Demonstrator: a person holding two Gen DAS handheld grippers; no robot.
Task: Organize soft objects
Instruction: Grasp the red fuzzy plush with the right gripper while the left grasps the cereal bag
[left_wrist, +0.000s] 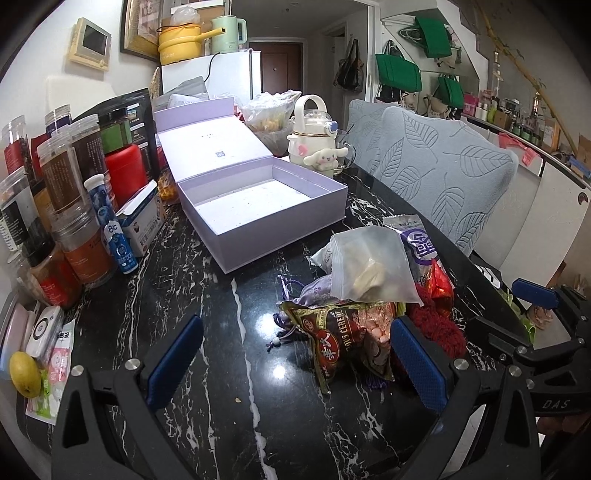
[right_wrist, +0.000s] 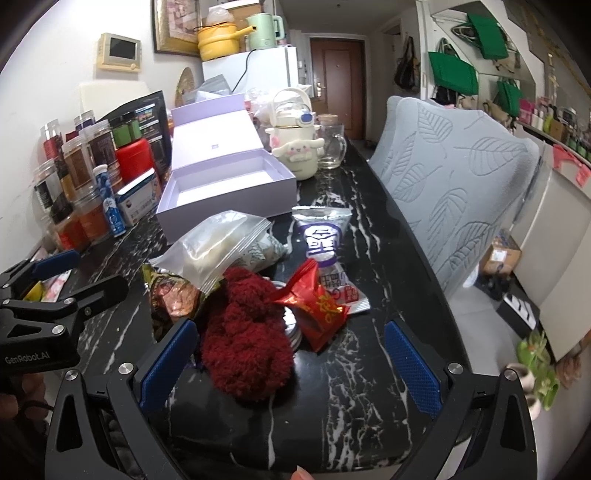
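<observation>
We hold our left claw (left_wrist: 295, 365) wide open and empty over the black marbled surface (left_wrist: 221, 332). Our right claw (right_wrist: 291, 365) is also spread wide, gripping nothing, the red fuzzy bundle (right_wrist: 247, 332) between its fingers. Behind the heap of soft packets (left_wrist: 369, 273) sits the open lilac box (left_wrist: 266, 206).

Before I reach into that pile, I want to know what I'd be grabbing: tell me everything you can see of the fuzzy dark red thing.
The fuzzy dark red item looks like shaggy knitted yarn, bunched in a soft lump; what it is I cannot tell. It lies on the black marble table at the pile's near edge, between the open right tongs, ungripped. A red foil packet touches its right side; a clear zip bag overlaps its far end.
</observation>
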